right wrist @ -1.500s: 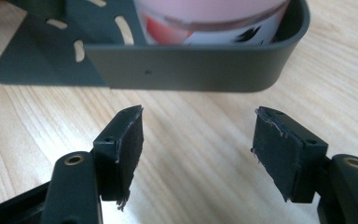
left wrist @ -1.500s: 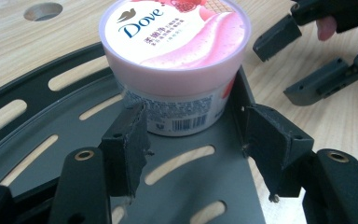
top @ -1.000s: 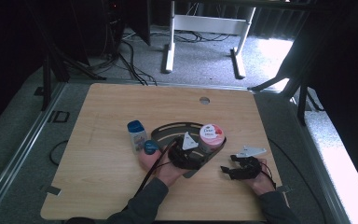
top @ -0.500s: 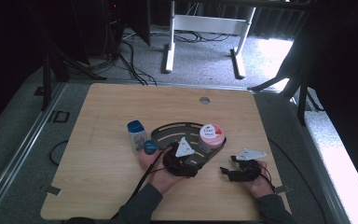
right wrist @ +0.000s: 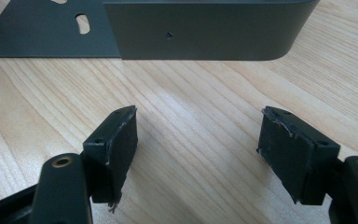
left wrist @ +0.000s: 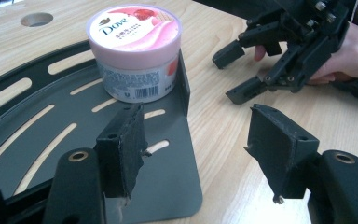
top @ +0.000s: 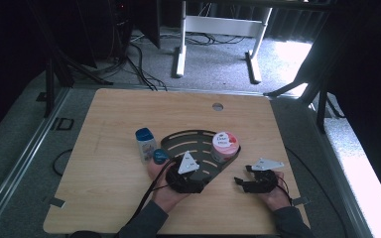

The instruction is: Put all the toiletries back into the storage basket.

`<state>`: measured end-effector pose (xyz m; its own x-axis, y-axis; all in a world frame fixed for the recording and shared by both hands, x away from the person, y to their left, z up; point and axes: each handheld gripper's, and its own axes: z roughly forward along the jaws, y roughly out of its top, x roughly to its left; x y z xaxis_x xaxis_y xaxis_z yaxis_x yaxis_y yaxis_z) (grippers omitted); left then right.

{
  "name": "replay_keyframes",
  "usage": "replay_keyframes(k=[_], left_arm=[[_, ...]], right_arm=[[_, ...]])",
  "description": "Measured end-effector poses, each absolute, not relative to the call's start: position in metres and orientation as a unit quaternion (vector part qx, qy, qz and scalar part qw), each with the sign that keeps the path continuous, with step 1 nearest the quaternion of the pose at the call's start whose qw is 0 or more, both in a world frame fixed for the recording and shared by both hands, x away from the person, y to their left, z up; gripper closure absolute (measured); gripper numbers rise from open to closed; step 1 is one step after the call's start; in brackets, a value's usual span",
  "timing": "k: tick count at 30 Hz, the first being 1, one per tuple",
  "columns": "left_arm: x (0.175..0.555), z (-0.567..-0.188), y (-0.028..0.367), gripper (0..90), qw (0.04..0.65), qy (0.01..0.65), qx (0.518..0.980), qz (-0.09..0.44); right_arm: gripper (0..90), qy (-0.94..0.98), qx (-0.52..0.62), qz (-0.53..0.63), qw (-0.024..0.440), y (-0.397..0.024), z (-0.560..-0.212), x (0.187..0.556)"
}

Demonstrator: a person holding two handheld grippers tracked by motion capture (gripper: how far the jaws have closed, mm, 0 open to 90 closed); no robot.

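On the wooden tabletop (top: 109,198), a pink-lidded tub (top: 225,146) sits at the right end of a dark slotted tray (top: 188,141). The left claw (left wrist: 196,140), empty, has just been closing slightly yet gapes wide over the tray's edge; the right claw (right wrist: 198,140) rests open, empty.

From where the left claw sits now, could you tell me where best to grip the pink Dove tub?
Probably across the Dove tub sidewall below the lid, coming in level over the black tray floor. It stands upright; the tray's raised wall blocks its right side.
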<state>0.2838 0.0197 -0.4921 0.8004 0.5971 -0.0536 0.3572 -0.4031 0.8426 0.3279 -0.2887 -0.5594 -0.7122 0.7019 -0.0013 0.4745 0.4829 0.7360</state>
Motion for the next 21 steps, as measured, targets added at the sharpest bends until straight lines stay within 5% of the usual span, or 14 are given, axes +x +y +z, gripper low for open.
replay_keyframes(k=[21], left_arm=[[0.26,-0.484,0.053,40.1,0.455,0.297,0.826,0.15]], right_arm=[[27.8,0.848,0.345,0.372,0.152,-0.289,-0.559,0.329]])
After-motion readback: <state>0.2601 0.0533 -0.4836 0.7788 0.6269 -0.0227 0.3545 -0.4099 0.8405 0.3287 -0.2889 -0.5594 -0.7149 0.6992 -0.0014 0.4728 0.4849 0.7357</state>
